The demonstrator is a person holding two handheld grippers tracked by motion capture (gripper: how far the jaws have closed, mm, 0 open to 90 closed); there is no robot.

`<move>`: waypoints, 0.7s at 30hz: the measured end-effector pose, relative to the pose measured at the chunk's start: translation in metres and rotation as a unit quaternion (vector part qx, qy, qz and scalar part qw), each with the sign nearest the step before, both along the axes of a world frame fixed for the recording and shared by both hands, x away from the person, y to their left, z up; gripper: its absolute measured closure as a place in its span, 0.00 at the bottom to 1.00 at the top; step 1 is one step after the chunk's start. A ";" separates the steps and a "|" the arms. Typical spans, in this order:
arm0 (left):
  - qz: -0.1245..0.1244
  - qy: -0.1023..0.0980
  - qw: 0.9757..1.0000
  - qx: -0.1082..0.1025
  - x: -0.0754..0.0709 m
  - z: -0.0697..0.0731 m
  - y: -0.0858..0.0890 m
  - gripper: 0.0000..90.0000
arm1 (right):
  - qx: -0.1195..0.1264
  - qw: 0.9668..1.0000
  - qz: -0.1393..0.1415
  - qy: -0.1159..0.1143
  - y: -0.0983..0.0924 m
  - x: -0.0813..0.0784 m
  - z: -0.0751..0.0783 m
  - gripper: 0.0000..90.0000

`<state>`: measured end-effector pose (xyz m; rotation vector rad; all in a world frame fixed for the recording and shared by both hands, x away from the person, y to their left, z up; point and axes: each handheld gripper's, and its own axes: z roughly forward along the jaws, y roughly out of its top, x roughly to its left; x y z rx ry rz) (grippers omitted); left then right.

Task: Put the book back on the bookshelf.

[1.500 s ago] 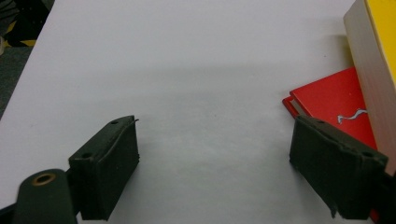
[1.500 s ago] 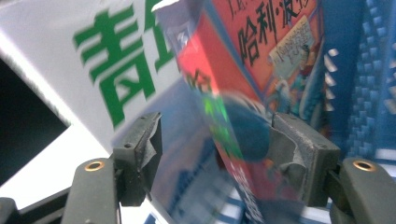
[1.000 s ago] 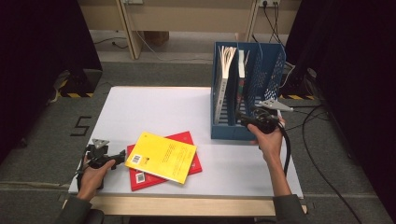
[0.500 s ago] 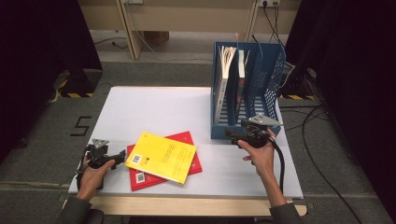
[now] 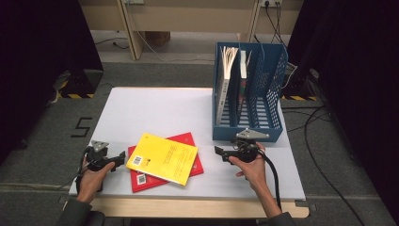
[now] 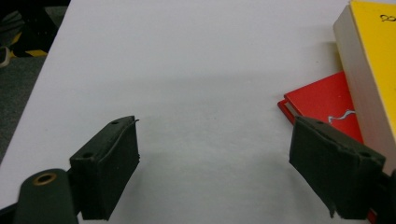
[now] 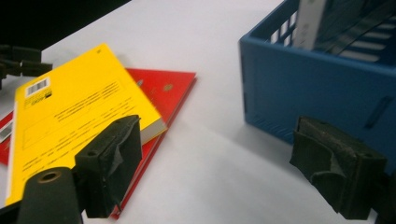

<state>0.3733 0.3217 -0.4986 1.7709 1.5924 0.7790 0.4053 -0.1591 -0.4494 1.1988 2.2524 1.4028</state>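
Two books lie stacked near the middle of the white counter: a yellow book resting on a red book. To the right, at the far edge, stands a blue file rack already holding upright volumes. The right hand-held gripper sits just right of the stack, jaws wide apart and holding nothing, having just been opening. The left hand-held gripper rests at the stack's left edge, jaws likewise spread and empty. The step in hand appears to be the approach to the yellow book; next, the right jaws must close on its edge. A barcode label marks the yellow cover; its printed lines are too small to read.
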 end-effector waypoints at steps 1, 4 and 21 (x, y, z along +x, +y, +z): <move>-0.003 -0.001 1.000 0.002 -0.001 0.000 -0.002 0.17 | 0.000 1.000 0.002 0.003 0.002 -0.002 -0.001 0.20; -0.017 0.001 1.000 0.008 -0.004 0.002 -0.007 0.17 | -0.009 1.000 0.005 0.002 0.008 -0.008 -0.005 0.20; -0.040 -0.004 0.999 0.033 -0.017 0.008 -0.023 0.38 | -0.009 0.998 0.052 0.025 0.031 -0.030 -0.018 0.21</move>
